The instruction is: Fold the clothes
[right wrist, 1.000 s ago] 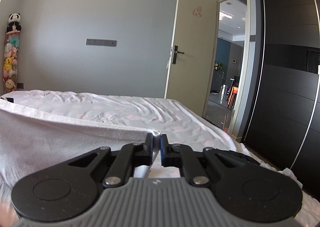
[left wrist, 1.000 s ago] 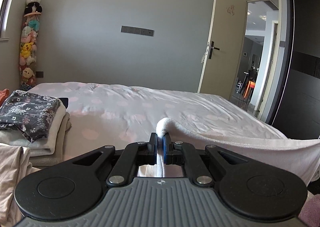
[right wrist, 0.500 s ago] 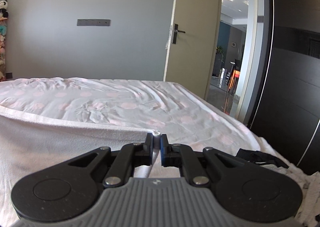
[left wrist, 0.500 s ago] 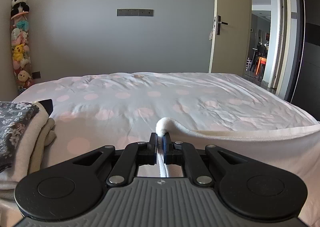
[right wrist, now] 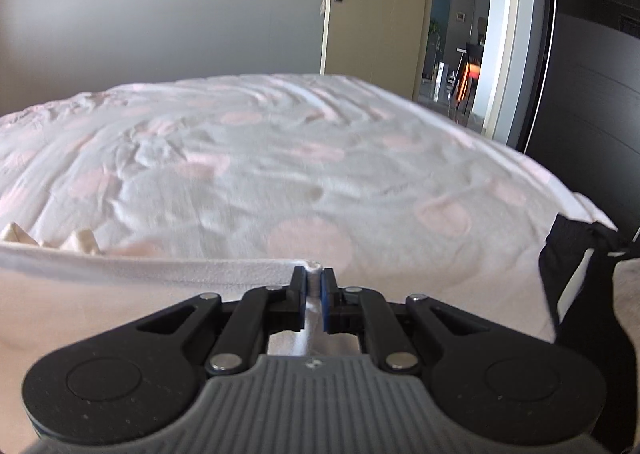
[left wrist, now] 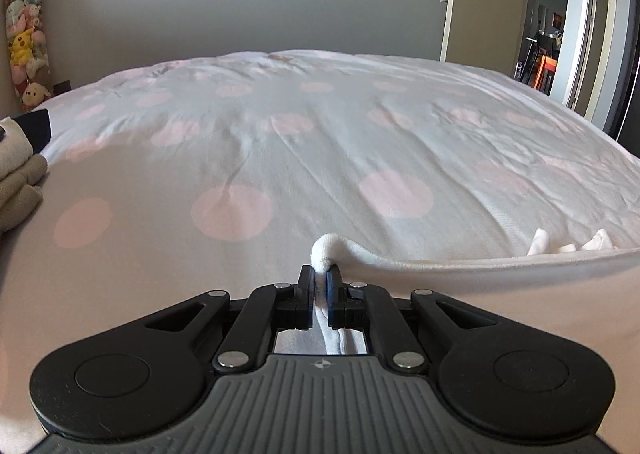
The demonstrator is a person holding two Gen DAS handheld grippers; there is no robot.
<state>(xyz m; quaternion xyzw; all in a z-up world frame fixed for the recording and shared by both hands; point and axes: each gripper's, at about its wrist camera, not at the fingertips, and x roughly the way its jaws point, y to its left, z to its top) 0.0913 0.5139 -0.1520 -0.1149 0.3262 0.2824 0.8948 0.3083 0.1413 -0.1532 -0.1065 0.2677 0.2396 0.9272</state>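
Both sets of jaws are clamped tight on the same white garment (left wrist: 460,264): the left gripper (left wrist: 319,284) pinches one bunched corner, the right gripper (right wrist: 314,288) pinches the other corner, and the top edge hangs stretched between them just above the near edge of the bed (left wrist: 320,126). It looks like soft, slightly fuzzy knit, light and floppy, so I'd guess it sags wherever it isn't held. Corners seem like the right place to grab, since the edge stays straight. Left of the bed's near corner there's a stack of folded clothes (left wrist: 20,174); at its right side, something black (right wrist: 576,266) drapes. No readable brand, label or writing anywhere.
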